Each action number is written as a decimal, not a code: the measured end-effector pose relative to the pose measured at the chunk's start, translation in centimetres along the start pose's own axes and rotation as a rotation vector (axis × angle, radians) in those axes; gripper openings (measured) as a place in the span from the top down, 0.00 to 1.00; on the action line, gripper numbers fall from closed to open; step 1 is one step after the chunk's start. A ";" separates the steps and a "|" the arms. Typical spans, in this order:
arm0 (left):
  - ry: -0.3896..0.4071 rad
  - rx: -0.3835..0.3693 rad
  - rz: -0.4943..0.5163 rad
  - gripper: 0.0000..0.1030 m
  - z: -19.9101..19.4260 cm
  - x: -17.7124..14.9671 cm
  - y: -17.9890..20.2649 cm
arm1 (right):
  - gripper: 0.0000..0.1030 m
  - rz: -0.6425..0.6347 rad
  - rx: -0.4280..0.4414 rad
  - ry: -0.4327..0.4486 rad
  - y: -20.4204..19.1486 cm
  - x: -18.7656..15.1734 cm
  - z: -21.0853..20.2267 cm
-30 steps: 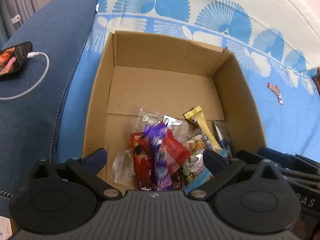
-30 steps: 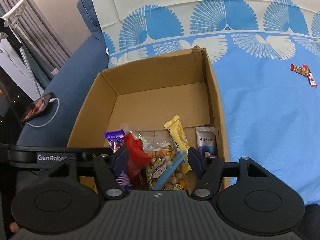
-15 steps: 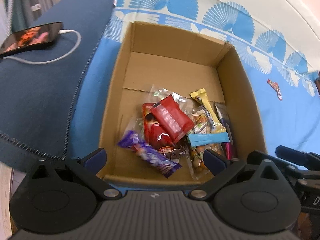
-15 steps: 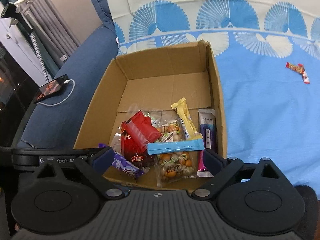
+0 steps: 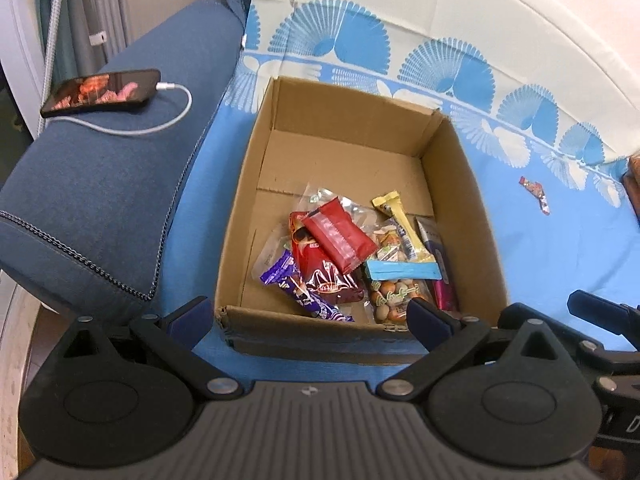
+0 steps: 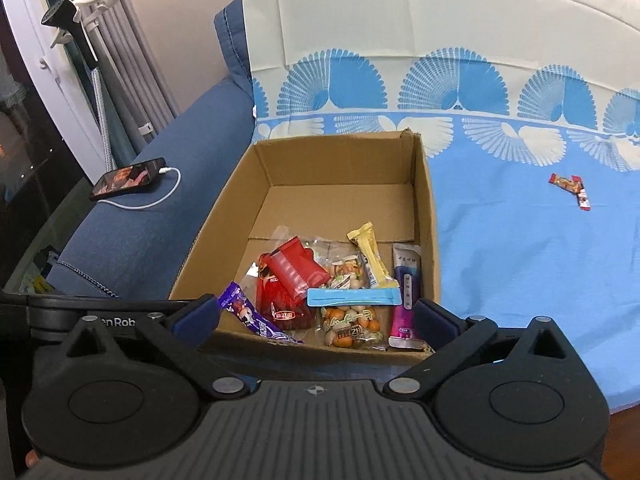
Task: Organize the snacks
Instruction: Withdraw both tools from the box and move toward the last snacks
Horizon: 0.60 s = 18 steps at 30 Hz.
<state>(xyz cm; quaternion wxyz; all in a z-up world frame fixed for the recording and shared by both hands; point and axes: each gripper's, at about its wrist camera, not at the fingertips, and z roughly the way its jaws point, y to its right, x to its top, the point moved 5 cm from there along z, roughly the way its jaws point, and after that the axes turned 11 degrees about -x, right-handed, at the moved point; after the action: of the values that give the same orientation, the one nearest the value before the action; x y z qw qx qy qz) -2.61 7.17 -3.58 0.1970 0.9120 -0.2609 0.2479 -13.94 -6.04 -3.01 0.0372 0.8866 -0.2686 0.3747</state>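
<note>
Right gripper point(image 6: 314, 314) spread as wide as it goes, jaws having just been opening, nothing between the pads — hanging above the near wall of the cardboard box point(image 6: 425, 184). Left gripper point(image 5: 310, 316) likewise spread and empty, poised over the same near edge, seen from slightly further left.

Inside the box, snacks heaped toward the near end. Purple wrapper point(image 5: 304, 294) lying at the near left of the heap, close to the front wall. Red packet point(image 5: 340, 238) tilted on top of a clear-and-red bag point(image 5: 324, 276). Right of those, a clear bag of round orange and white sweets point(image 6: 352, 326) with a light-blue strip point(image 6: 354, 297) across its top. Yellow bar point(image 6: 370, 254) slanting toward the far side, and a grey-to-pink sachet point(image 6: 406, 292) lying along the right wall. Far half of the box floor bare cardboard.

Box resting on a blue-and-cream sheet with fan patterns point(image 6: 520, 248). Well to the right of the box, a small red wrapper point(image 6: 570, 188) lying alone on the sheet. To the left, a dark blue sofa arm point(image 5: 100, 200) carrying a phone point(image 5: 102, 92) with its screen lit, a white cable point(image 5: 160, 120) plugged in. Grey curtains point(image 6: 120, 52) further left.
</note>
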 end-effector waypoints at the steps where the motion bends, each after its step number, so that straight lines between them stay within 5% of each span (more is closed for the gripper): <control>1: 0.009 0.002 0.005 0.00 -0.3 0.0 0.1 | 0.00 0.001 -0.001 0.007 0.0 0.0 -0.3; 18: 0.072 0.015 0.028 0.00 -3.2 -0.6 1.2 | 0.00 0.004 0.017 0.081 0.2 -0.4 -3.3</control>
<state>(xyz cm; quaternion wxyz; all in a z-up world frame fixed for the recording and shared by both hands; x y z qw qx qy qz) -4.84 8.00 -1.09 0.1961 0.9002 -0.2643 0.2853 -16.47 -5.13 -0.95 0.0395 0.8704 -0.2656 0.4128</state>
